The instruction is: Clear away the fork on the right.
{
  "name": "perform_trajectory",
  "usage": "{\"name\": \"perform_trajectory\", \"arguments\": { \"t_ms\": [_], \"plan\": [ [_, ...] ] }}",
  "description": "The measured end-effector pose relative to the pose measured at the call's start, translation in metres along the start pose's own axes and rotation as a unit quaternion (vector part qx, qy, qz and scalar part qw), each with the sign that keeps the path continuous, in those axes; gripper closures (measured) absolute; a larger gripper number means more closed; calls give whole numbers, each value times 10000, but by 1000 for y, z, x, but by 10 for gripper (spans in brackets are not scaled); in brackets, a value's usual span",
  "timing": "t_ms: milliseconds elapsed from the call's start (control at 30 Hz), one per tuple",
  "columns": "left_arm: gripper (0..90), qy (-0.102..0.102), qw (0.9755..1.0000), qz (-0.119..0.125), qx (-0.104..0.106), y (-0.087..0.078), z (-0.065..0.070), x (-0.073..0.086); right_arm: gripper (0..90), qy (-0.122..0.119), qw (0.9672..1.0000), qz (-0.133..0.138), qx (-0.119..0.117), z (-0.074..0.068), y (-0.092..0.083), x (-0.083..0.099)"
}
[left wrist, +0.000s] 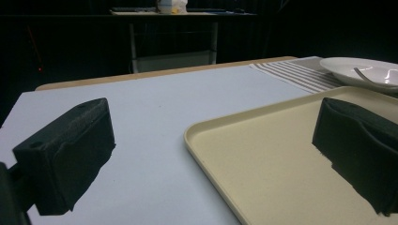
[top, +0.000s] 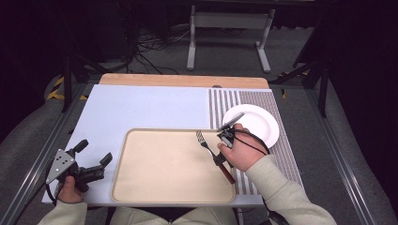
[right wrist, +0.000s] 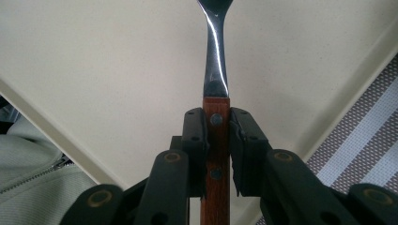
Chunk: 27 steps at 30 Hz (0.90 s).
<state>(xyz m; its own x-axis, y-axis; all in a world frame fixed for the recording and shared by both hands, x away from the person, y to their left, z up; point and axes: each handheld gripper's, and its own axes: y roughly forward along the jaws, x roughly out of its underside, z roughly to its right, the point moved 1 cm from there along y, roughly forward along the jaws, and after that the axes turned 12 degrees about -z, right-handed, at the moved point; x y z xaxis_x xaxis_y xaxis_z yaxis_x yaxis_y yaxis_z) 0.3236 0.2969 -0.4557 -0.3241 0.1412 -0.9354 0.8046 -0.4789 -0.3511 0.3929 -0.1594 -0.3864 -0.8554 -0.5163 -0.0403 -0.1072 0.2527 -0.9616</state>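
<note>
left gripper (top: 96, 153) agape, right gripper (right wrist: 217, 140) clamped

No readable text, labels, brands, numbers or signs anywhere in view.

Table (top: 141, 108) bright, room behind dark. White shine on fork (right wrist: 215, 56) metal. Close black pads (left wrist: 70, 154) blurry, soft shadows.

The fork (right wrist: 216, 61) loses its tines past the top edge of the right gripper view; in the high view, the right hand (top: 241, 152) covers the mid-handle. Plate (left wrist: 363, 71) cropped at the frame's right.
</note>
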Motion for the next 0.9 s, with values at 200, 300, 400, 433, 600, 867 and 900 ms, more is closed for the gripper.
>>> {"name": "perform_trajectory", "arguments": {
  "t_ms": [200, 300, 400, 433, 600, 867, 900],
  "plan": [
    [1, -2, 10000, -1, -2, 0, 0, 0, 774, 53, 10000, -68, 10, -1, 8, -2],
    [1, 0, 10000, -2, 0, 0, 0, 0, 775, 54, 9999, -111, 8, -1, 12, -3],
    [1, 0, 10000, 0, -1, 0, 0, 0, 775, 71, 9999, -130, 28, -1, 16, -3],
    [1, -2, 10000, 0, 2, 0, 0, 0, 775, 66, 9999, -146, 25, -1, 17, -3],
    [1, 4, 10000, 3, 2, 0, 0, 0, 774, 70, 9998, -177, 28, -2, 23, -4],
    [1, -2, 10000, 4, 0, 0, 0, 0, 774, 139, 9996, -244, -4, -3, 31, -4],
    [1, -3, 10000, 3, 0, 0, 0, 0, 774, 145, 9996, -253, 17, -2, 32, -4]
  ]
}}
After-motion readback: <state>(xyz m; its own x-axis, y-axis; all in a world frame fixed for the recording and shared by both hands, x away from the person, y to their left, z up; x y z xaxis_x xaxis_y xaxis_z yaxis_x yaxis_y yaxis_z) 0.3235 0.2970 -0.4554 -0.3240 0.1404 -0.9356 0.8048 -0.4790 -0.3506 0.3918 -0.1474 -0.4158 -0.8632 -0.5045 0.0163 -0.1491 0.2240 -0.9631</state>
